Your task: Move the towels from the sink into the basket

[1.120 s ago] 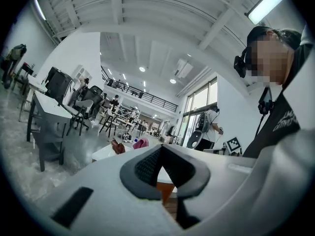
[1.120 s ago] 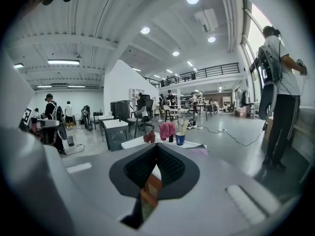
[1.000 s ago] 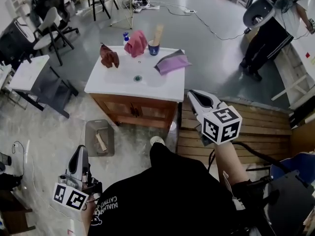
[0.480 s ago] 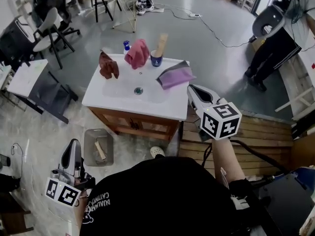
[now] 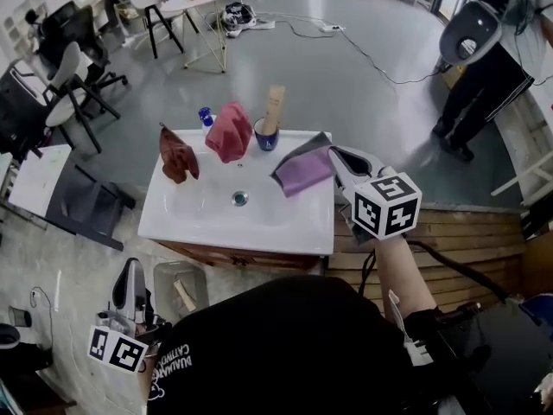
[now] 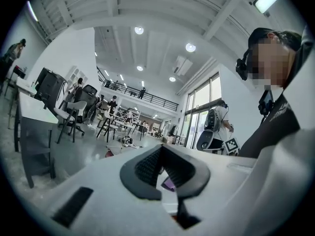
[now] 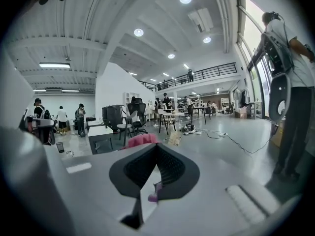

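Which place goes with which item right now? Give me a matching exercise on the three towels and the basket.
Things:
1. brown towel
2. pink towel
3. purple towel
4. basket

Places:
A. on the floor in front of the sink
B. right side of the sink top
C. back of the sink, beside the blue cup
D. left side of the sink top

Pairs: 1-D, 2-C, 3-B, 4-A
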`<state>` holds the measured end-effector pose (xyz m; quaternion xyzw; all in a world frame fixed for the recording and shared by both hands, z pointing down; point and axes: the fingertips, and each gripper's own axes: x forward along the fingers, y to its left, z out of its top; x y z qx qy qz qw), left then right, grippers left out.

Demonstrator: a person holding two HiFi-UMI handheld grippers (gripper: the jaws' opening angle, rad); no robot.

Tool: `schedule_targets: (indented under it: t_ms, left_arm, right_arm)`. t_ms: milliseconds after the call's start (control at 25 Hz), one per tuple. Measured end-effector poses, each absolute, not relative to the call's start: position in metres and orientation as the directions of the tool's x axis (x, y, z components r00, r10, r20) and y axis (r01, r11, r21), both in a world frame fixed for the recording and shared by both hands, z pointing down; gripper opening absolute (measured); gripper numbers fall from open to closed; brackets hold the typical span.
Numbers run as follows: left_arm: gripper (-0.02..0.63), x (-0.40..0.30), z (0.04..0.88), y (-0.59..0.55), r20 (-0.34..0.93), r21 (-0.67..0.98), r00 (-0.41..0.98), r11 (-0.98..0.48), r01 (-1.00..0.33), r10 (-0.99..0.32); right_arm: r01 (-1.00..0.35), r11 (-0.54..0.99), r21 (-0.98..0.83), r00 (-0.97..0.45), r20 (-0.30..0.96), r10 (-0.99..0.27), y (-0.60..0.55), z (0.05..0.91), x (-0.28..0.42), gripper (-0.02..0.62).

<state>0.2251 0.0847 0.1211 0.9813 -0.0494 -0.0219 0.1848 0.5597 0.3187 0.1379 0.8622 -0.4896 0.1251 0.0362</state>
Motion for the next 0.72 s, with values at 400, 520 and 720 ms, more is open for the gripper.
schedule_targets:
  t_ms: [400, 520, 720]
  left_arm:
    - [0.002, 0.299, 0.167, 0.038, 0.136, 0.423, 0.983, -0.889, -0.172, -0.126]
    - [0.003, 0.325, 0.176, 0.033, 0.163, 0.424, 0.981, -0.890, -0.167, -0.106]
    - [0.002, 0.368, 0.195, 0.037, 0.203, 0.429, 0.979, -0.895, -0.124, -0.038]
  right_arm:
    - [-0.827, -0.556, -0.076, 0.469, 0.451, -0.759, 0.288, 0.225, 0.644, 0.005]
    - [-0.824, -0.557, -0.107, 0.442, 0.495, -0.748, 0.280, 0.250, 0.658, 0.006]
    - [-0.823, -0.560, -0.091, 0.412, 0.583, -0.700, 0.276, 0.294, 0.677, 0.005]
